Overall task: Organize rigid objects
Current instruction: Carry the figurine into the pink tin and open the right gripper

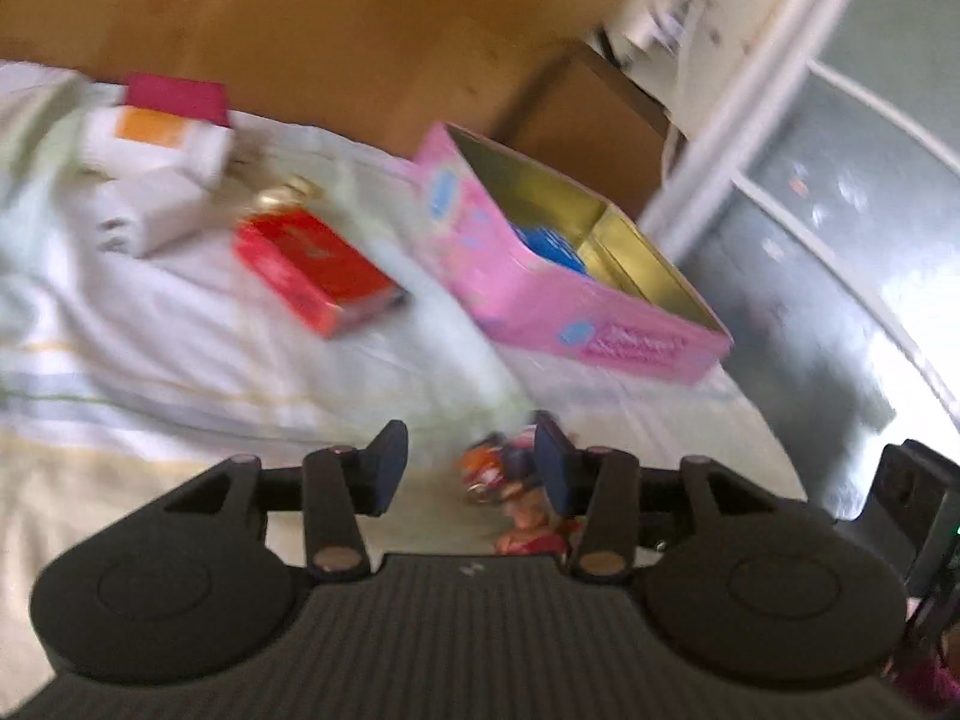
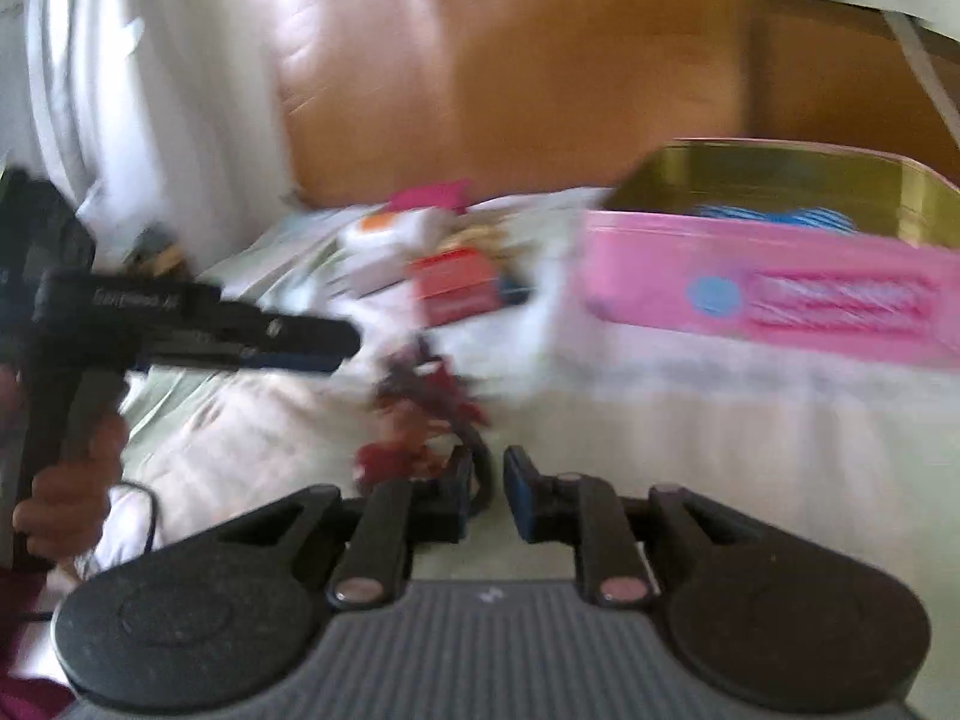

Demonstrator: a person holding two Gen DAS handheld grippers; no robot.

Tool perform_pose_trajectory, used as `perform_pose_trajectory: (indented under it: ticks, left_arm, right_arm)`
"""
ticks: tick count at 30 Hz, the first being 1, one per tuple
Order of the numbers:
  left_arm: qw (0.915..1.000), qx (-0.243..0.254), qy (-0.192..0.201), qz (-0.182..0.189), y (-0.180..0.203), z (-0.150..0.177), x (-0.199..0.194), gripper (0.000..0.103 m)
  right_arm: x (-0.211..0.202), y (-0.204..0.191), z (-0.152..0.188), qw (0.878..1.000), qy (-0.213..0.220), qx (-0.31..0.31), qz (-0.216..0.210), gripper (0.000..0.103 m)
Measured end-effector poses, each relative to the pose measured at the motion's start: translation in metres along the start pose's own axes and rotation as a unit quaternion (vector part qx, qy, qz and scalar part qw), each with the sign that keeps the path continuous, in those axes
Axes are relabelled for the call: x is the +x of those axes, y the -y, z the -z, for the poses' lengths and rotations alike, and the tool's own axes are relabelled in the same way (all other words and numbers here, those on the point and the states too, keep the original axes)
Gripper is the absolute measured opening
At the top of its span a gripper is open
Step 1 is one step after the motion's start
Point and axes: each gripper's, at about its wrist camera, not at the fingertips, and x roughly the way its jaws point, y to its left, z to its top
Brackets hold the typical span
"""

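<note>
Small red-orange toy figure [image 1: 510,480] lies on the bed between the left gripper [image 1: 474,468]'s open fingers, hugging its right finger; right gripper [image 2: 483,492] narrowly open, empty, beside it.

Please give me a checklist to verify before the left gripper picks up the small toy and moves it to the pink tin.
1. Left gripper open: ok, wide gap between the fingers.
2. Toy between its fingers: cannot tell, the picture is blurred; it lies close to the right finger.
3. Pink tin open, no lid: ok.
4. Free space in the tin: ok, a blue thing fills only part.
5. Right gripper clear of the toy: not ok, its tips are next to it, jaws slightly apart.
6. Red box away from the tin: ok.
</note>
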Motion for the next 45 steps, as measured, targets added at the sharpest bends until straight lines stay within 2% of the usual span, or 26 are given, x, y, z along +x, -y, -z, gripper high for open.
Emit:
perform_pose_trajectory:
  ticks: [1, 2, 4, 7, 12, 13, 15, 16, 18, 21, 25, 29, 33, 39, 42, 45]
  left_arm:
    - [0.9999, 0.009, -0.001, -0.008, 0.005, -0.001, 0.005, 0.054]
    - [0.9997, 0.016, 0.000, -0.018, 0.008, -0.002, 0.008, 0.057]
    - [0.9995, 0.019, -0.006, -0.022, 0.012, -0.004, 0.010, 0.059]
    - [0.9993, 0.032, -0.006, -0.016, 0.017, -0.005, 0.008, 0.059]
    - [0.9976, 0.051, -0.034, -0.031, 0.029, 0.001, 0.020, 0.063]
    - [0.9976, 0.048, -0.037, -0.032, 0.030, 0.003, 0.024, 0.066]
    - [0.9980, 0.034, -0.048, -0.024, 0.029, 0.006, 0.035, 0.063]
    - [0.9978, 0.029, -0.057, -0.018, 0.029, 0.008, 0.041, 0.061]
    - [0.9978, 0.041, -0.045, -0.025, 0.036, 0.009, 0.041, 0.057]
    - [0.9971, 0.068, -0.025, -0.020, 0.051, -0.004, 0.035, 0.057]
    - [0.9946, 0.101, 0.021, 0.011, 0.076, -0.038, 0.034, 0.057]
    - [0.9894, 0.134, 0.049, 0.028, 0.104, -0.077, 0.066, 0.058]
    - [0.9886, 0.140, 0.046, 0.033, 0.117, -0.101, 0.119, 0.056]
    - [0.9912, 0.131, 0.015, -0.003, 0.122, -0.118, 0.182, 0.056]
    - [0.9908, 0.128, 0.003, -0.043, 0.120, -0.119, 0.198, 0.056]
    - [0.9910, 0.117, 0.013, -0.063, 0.114, -0.119, 0.190, 0.056]
  right_arm:
    - [-0.005, 0.002, 0.001, 1.000, 0.007, 0.002, -0.001, 0.027]
    - [-0.007, -0.001, 0.001, 1.000, 0.012, -0.001, -0.003, 0.038]
    - [-0.012, -0.009, 0.000, 0.999, 0.026, -0.012, -0.017, 0.055]
    - [-0.013, -0.015, 0.003, 0.998, 0.026, -0.036, -0.051, 0.063]
    - [0.015, -0.011, 0.009, 0.998, -0.010, -0.031, -0.054, 0.075]
    - [0.022, -0.012, 0.010, 0.998, -0.018, -0.035, -0.057, 0.075]
    - [0.032, -0.015, 0.012, 0.997, -0.016, -0.052, -0.058, 0.075]
    - [0.035, -0.019, 0.011, 0.997, -0.012, -0.062, -0.048, 0.063]
    - [0.037, -0.020, 0.008, 0.997, -0.008, -0.066, -0.041, 0.061]
    - [0.026, -0.013, 0.000, 0.996, 0.031, -0.070, -0.034, 0.060]
    - [0.000, 0.000, -0.028, 0.988, 0.108, -0.107, 0.007, 0.060]
    - [-0.003, 0.030, -0.062, 0.982, 0.143, -0.110, 0.051, 0.061]
    - [0.030, 0.069, -0.093, 0.982, 0.132, -0.096, 0.093, 0.061]
    - [0.075, 0.116, -0.112, 0.988, 0.082, -0.051, 0.124, 0.062]
    - [0.089, 0.136, -0.114, 0.985, 0.068, -0.018, 0.160, 0.069]
    - [0.082, 0.143, -0.108, 0.983, 0.071, 0.016, 0.168, 0.069]
